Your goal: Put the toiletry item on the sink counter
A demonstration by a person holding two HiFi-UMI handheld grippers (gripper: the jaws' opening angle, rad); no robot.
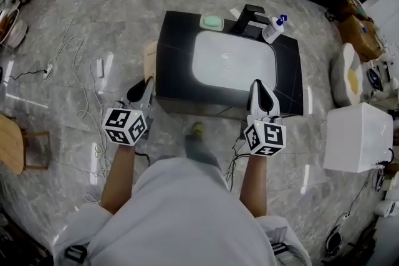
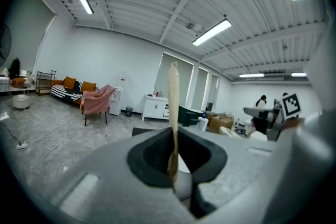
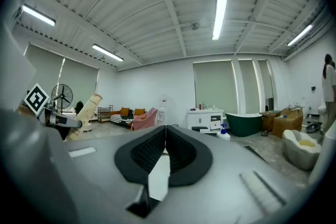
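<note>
Nearest, the left gripper point(image 1: 143, 87) is closed on a thin, flat tan packet point(image 2: 172, 107) that stands on edge between its jaws, just off the left side of the black stone worktop point(image 1: 171, 59) and not yet over it. The right gripper point(image 1: 262, 89) has its jaws pressed together with nothing between them, over the worktop's near right edge. Beyond lies the white oval basin point(image 1: 234, 62), and at the far edge a pale green soap bar point(image 1: 212, 22), a black faucet point(image 1: 249, 15) and, rightmost, a white spray bottle with a blue top point(image 1: 273, 29).
</note>
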